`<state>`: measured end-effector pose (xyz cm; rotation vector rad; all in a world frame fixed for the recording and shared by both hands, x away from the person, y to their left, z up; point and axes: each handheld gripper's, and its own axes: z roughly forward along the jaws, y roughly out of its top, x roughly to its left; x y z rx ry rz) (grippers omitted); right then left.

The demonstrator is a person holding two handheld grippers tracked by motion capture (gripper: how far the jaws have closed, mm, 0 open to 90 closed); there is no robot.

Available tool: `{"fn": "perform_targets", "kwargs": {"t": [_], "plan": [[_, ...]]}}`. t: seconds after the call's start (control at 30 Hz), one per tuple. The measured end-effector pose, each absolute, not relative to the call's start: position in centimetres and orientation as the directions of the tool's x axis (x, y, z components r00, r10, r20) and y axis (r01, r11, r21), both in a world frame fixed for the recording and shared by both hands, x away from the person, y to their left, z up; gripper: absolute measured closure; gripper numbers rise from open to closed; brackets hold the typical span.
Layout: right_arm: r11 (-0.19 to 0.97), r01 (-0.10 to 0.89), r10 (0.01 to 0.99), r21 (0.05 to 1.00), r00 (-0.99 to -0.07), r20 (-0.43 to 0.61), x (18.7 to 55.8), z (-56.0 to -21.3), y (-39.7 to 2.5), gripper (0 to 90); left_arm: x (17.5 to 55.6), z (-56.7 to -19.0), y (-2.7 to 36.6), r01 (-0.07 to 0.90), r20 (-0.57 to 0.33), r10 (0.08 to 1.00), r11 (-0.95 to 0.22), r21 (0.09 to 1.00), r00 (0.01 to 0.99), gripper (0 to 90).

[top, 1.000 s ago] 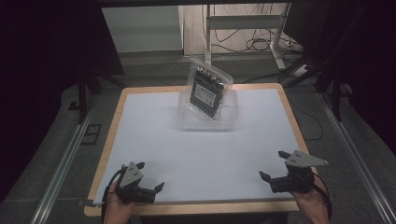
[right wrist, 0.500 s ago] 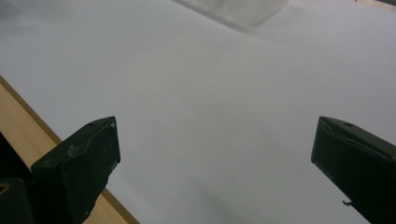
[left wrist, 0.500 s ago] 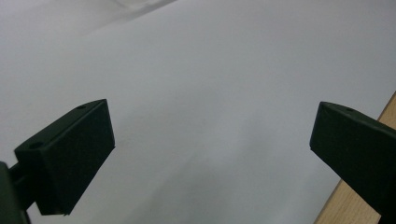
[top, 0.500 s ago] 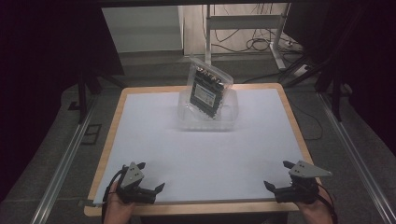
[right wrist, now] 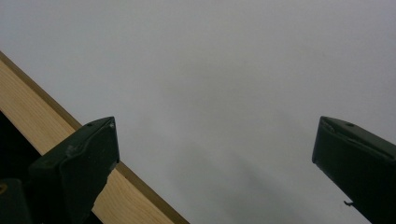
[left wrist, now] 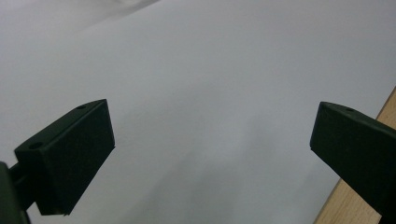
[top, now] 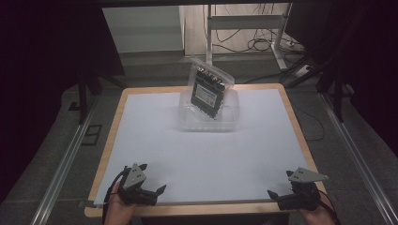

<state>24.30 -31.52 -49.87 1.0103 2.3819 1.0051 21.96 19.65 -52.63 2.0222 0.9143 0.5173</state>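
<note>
A clear plastic bag point(top: 210, 91) with a black flat item inside stands tilted in a shallow clear tray point(top: 187, 121) at the far middle of the table. My left gripper point(top: 152, 178) rests at the near left edge, open, with nothing between its jaws. It looks down on the white sheet point(left wrist: 210, 84) in the left gripper view point(left wrist: 210, 140). At the near right corner my right gripper point(top: 280, 183) is held open and empty. The right gripper view point(right wrist: 215, 154) has it above the sheet and the wooden rim point(right wrist: 28, 116). Both grippers are far from the bag.
A white sheet point(top: 206, 150) covers the wooden table point(top: 114, 136). Metal rails point(top: 65, 164) run along the floor on both sides. Beyond the far edge stand a metal frame's legs point(top: 209, 37), with loose cables point(top: 263, 44) on the floor.
My right gripper has drawn back toward the near edge of the table and a little to the right. The left gripper and the bag have stayed put.
</note>
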Motion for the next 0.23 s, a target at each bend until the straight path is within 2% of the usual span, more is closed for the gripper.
{"fn": "perform_targets", "kwargs": {"t": [0.23], "plan": [[0.481,0.480,0.739,0.734,-0.673,-0.045,24.44,-49.94,-31.70,0.0,22.01,-52.63,19.60,0.415,0.028,0.760,-0.385,0.825,0.649,0.0]]}}
